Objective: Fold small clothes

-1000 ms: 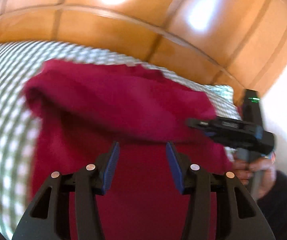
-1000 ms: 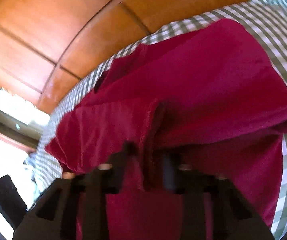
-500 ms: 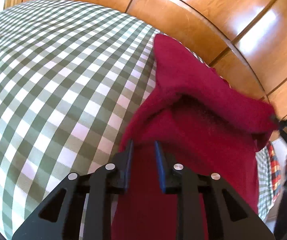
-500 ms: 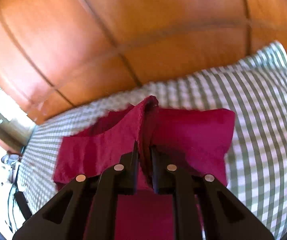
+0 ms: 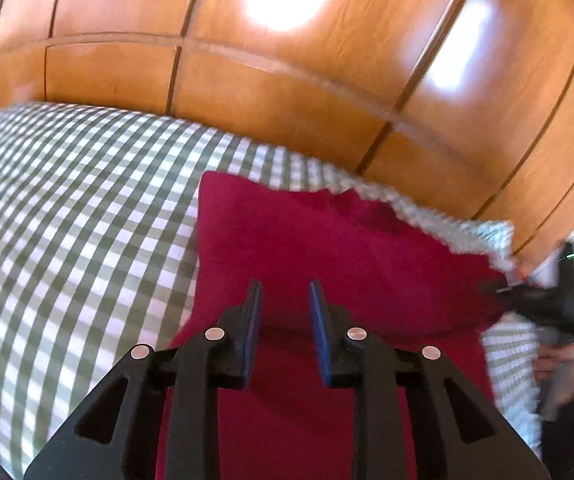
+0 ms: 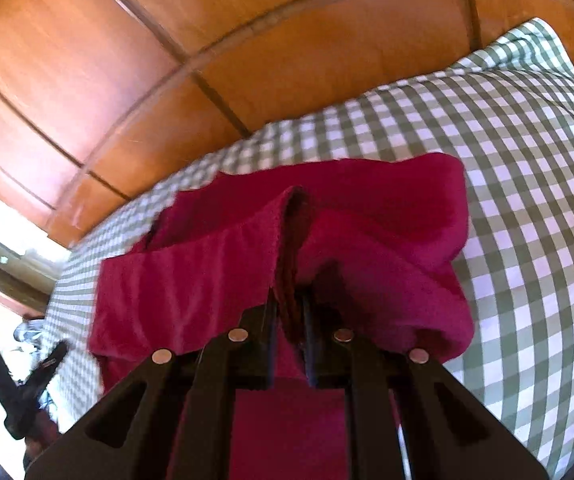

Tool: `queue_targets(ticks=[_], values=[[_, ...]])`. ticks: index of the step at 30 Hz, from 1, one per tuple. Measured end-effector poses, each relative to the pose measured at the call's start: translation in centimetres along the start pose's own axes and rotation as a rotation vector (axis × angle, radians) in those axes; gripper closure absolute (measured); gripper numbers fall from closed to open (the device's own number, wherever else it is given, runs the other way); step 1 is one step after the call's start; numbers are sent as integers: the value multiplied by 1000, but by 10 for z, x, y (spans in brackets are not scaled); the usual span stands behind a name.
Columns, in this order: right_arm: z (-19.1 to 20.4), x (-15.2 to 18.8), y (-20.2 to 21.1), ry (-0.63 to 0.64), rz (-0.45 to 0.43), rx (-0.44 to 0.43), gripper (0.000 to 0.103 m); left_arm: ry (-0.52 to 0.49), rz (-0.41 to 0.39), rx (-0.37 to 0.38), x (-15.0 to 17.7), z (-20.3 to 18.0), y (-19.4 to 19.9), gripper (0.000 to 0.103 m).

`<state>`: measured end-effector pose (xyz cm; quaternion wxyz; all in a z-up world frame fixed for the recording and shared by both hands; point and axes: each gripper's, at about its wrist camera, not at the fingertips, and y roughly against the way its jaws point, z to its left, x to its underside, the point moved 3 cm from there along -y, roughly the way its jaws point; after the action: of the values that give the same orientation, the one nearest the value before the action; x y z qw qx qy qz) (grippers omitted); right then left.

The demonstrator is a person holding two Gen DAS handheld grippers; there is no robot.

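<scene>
Two wrist-camera views look out over a bed covered in a green-and-white checked sheet (image 5: 71, 216), with glossy orange-brown wooden panelling (image 5: 287, 72) filling the upper part of each frame.

In the left wrist view, a dark red garment (image 5: 327, 248) lies on the checked sheet, running from the centre of the frame down to the bottom edge and across toward the right. The left gripper (image 5: 283, 300) rises from the bottom centre, its two black fingers lined with blue pads (image 5: 318, 320). The fingers stand apart with a clear gap between them, released, and red cloth shows through that gap behind them; nothing is pinched. At the far right edge, blurred, the right gripper (image 5: 543, 304) appears as a dark shape at the garment's right corner.

In the right wrist view, the same dark red garment (image 6: 387, 240) sits in the middle of the frame on the checked sheet (image 6: 527, 208), bunched and partly lifted. The right gripper (image 6: 290, 300) rises from the bottom centre with its fingers clenched close on a raised vertical fold of the red cloth, which stands up between them. At the lower left edge, a black gripper (image 6: 19, 384) shows, blurred, near the garment's left corner.
</scene>
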<state>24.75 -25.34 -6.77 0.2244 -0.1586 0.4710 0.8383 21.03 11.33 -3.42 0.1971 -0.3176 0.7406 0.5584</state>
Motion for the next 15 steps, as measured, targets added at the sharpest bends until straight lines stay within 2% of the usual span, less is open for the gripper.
queue_targets(ticks=[3, 7, 9, 10, 11, 13, 15], values=[[-4, 1, 6, 27, -4, 48, 94, -30, 130, -172, 13, 17, -38, 81], [-27, 9, -17, 0, 68, 86, 93, -34, 146, -193, 28, 26, -40, 81], [-32, 16, -24, -12, 91, 99, 88, -36, 146, -197, 29, 26, -33, 81], [-32, 17, -24, -8, 87, 101, 82, -32, 142, -191, 29, 26, -28, 81], [-31, 17, -21, 3, 78, 114, 67, -25, 130, -175, 28, 26, -21, 81], [-27, 14, -11, 31, 32, 173, 44, -11, 86, -130, 17, 23, -9, 81], [-8, 6, 9, 98, -70, 207, 44, -3, 37, -99, 2, 14, -6, 81]])
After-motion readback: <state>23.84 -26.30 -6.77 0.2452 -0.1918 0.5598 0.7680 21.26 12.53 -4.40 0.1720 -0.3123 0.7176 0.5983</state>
